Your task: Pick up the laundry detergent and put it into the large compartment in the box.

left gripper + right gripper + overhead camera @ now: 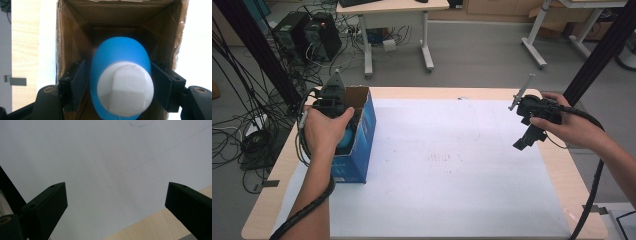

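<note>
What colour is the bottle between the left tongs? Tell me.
Blue bottle with a white cap; left gripper view shows it best.

I am seeing the box [362, 135] standing at the left edge of the table [557, 165], its tall walls hemming in my left gripper [120, 82] and the bottle [120, 62] inside. Right of the box, the white sheet [452, 165] is lying bare, giving my right gripper [527, 137] open passage.
</note>
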Demonstrator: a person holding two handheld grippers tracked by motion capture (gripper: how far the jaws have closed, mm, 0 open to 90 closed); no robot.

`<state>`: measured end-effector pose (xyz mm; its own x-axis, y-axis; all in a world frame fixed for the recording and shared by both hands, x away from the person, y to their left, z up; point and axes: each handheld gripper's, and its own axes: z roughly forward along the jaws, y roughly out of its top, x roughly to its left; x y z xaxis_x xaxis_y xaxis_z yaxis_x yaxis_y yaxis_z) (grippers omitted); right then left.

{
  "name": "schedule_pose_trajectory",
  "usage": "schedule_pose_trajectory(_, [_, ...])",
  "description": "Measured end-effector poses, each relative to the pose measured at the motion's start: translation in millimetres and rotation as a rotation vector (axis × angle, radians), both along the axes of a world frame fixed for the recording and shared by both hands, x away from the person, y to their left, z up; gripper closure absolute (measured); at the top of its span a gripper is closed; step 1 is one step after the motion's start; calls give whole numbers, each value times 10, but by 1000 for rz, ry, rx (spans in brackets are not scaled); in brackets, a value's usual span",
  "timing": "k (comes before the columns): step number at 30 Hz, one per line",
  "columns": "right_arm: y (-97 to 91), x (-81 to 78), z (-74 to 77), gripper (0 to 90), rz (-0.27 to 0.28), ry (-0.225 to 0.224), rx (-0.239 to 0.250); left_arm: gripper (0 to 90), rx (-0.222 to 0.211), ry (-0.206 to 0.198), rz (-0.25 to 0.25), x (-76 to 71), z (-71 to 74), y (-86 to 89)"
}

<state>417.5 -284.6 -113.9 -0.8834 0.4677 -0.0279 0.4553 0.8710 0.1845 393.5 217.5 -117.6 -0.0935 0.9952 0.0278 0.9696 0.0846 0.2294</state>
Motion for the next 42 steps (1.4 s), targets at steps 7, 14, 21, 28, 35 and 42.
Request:
schedule_pose_trajectory(7, [4,-19,11,43,4,-8,5,287,3,-54,6,-175,150,-1])
schedule_pose_trajectory(14, [22,-20,14,43,4,-7,8,185,5,-102,-26,-342,366,-32])
schedule_pose_trajectory(21, [37,-41,36,44,13,-12,13,113,-23,-163,-56,-494,541,-77])
schedule_pose_trajectory(28, [-6,-74,79,43,4,-22,18,83,-32,-201,-76,-570,660,-144])
schedule_pose_trajectory(35, [-45,-86,110,43,7,-29,27,83,-17,-224,-76,-612,734,-202])
schedule_pose_trajectory(42, [-50,-74,105,43,10,-29,32,81,-9,-237,-94,-618,777,-293])
